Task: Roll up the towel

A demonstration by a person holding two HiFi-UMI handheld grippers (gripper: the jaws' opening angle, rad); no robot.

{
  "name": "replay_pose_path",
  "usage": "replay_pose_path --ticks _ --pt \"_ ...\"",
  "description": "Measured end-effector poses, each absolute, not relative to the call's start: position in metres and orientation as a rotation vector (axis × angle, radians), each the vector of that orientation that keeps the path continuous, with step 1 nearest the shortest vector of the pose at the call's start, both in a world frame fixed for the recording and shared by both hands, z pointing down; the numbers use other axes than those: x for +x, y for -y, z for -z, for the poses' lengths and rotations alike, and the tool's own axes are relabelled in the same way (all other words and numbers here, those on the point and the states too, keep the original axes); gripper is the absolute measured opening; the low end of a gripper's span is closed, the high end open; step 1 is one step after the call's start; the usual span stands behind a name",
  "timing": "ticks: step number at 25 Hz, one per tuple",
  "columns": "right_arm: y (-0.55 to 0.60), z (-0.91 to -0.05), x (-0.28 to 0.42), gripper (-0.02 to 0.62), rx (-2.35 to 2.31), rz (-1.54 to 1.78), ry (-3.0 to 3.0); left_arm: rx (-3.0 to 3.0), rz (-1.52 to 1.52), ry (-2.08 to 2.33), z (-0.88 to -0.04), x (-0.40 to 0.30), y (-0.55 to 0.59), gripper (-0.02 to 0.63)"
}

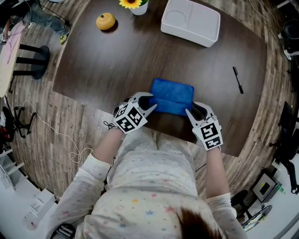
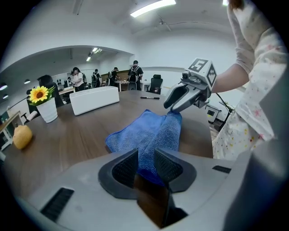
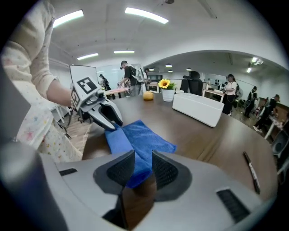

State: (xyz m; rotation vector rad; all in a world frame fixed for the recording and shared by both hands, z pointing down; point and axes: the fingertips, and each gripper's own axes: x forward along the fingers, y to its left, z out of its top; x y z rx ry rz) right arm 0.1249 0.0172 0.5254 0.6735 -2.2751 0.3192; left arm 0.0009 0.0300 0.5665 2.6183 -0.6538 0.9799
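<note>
Towel: a blue towel lies on the dark wooden table, close to the edge where the person stands; its near edge is gathered into a thick fold that runs from one gripper to the other; the far part lies flat on the wood.
Left gripper: the left gripper is clamped on the left end of the fold; blue cloth is pinched between its ribbed pads.
Right gripper: the right gripper is clamped on the right end of the fold; cloth fills the gap between its pads.
Person: leaning over the near edge in a pale patterned top; both arms reach forward.
Elsewhere on the table: a white tray at the far side; a black pen to the right, well apart from the towel; an orange fruit and a potted sunflower at the far left.
Background: people stand among desks across the room.
</note>
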Motion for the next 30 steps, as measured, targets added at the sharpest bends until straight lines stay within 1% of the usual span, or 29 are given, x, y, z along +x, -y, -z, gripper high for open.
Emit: replay_pose_path --ticks 3,4,7,13,15,19,21,22,25,30 --pt "-0.038 -0.517 0.113 0.109 0.543 -0.332 2.339 2.602 -0.954 0.689 -0.566 -0.002 -0.028 0.100" --pt "-0.045 -0.522 0.112 0.114 0.506 -0.324 2.324 2.592 -0.942 0.700 -0.567 -0.002 -0.028 0.100" --pt "-0.059 -0.548 0.114 0.163 0.444 -0.262 2.239 2.589 -0.932 0.710 -0.566 -0.002 -0.029 0.100" --pt "-0.057 -0.558 0.113 0.178 0.446 -0.182 2.191 2.749 -0.850 0.615 -0.535 0.002 -0.043 0.109" --pt "-0.055 -0.558 0.114 0.178 0.450 -0.179 2.186 2.779 -0.888 0.521 -0.539 0.006 -0.055 0.115" --pt "-0.049 -0.561 0.113 0.178 0.458 -0.128 2.157 2.754 -1.091 0.466 -0.568 0.005 -0.062 0.169" --pt "-0.046 -0.562 0.114 0.165 0.466 -0.085 2.127 2.763 -1.156 0.493 -0.574 0.007 -0.058 0.169" --pt "-0.045 -0.562 0.114 0.142 0.468 -0.079 2.117 2.770 -1.184 0.506 -0.575 0.007 -0.056 0.167" --pt "-0.049 -0.558 0.114 0.090 0.467 -0.123 2.125 2.785 -1.211 0.482 -0.570 0.007 -0.057 0.109" --pt "-0.078 -0.554 0.117 0.080 0.386 -0.194 2.139 2.782 -1.192 0.335 -0.565 0.008 -0.086 0.095"
